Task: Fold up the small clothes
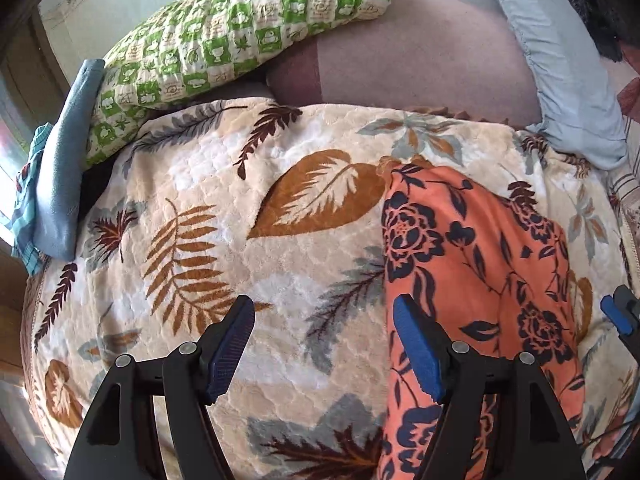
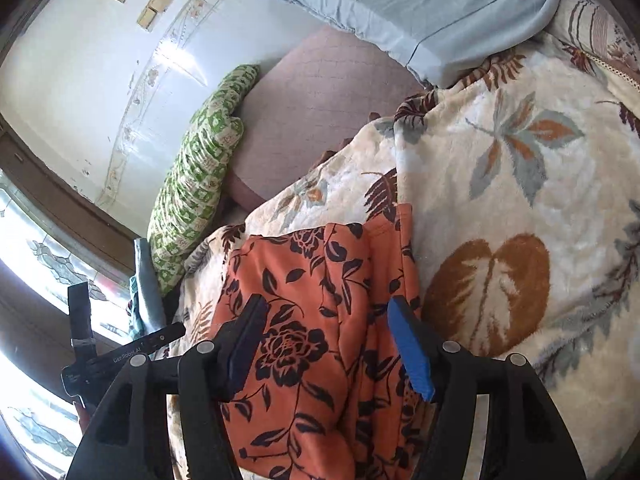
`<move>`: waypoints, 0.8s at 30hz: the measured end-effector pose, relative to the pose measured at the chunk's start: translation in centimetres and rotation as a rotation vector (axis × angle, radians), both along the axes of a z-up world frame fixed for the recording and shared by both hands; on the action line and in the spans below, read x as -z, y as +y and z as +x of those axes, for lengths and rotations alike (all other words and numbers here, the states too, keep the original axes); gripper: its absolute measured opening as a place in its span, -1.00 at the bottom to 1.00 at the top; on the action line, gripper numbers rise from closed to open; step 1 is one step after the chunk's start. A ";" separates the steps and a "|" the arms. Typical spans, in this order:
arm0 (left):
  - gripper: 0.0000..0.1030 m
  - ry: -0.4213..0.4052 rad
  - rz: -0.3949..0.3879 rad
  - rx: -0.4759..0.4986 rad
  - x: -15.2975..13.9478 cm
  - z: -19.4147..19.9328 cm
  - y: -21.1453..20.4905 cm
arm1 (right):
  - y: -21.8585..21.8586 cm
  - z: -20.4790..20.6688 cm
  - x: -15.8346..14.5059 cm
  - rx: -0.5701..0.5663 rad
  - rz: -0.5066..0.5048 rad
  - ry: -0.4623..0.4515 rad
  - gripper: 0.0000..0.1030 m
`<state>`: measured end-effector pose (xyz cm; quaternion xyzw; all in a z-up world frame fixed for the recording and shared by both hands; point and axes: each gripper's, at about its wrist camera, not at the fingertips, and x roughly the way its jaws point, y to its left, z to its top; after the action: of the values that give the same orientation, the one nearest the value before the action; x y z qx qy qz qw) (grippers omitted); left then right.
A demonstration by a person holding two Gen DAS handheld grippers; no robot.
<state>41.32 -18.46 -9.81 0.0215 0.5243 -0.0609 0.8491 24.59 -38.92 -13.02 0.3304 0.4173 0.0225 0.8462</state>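
Observation:
An orange garment with dark navy flowers (image 1: 472,256) lies folded into a long strip on the cream leaf-print blanket (image 1: 240,184). My left gripper (image 1: 324,308) hangs open above the blanket; its right finger overlaps the garment's left edge and nothing sits between its pads. In the right wrist view the same orange garment (image 2: 320,280) spreads under my right gripper (image 2: 328,308), which stands open just above the cloth without pinching it. Part of the right gripper (image 1: 620,312) shows at the frame's right edge, and the left gripper's body (image 2: 120,352) shows at the lower left.
A green checked pillow (image 1: 240,32) and a pale blue pillow (image 1: 568,80) lie at the head of the bed on a mauve sheet (image 1: 420,60). Folded blue clothes (image 1: 60,168) are stacked at the bed's left edge. A wall and window (image 2: 48,248) bound the left side.

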 end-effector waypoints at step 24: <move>0.39 0.163 -0.291 0.079 9.2 5.3 -3.6 | -2.3 3.5 3.4 -0.042 -0.110 0.074 -0.51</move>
<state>46.65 -22.04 -19.04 -0.0859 0.5757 -0.1711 0.7949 28.11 -41.17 -16.38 0.2753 0.4557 0.0050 0.8465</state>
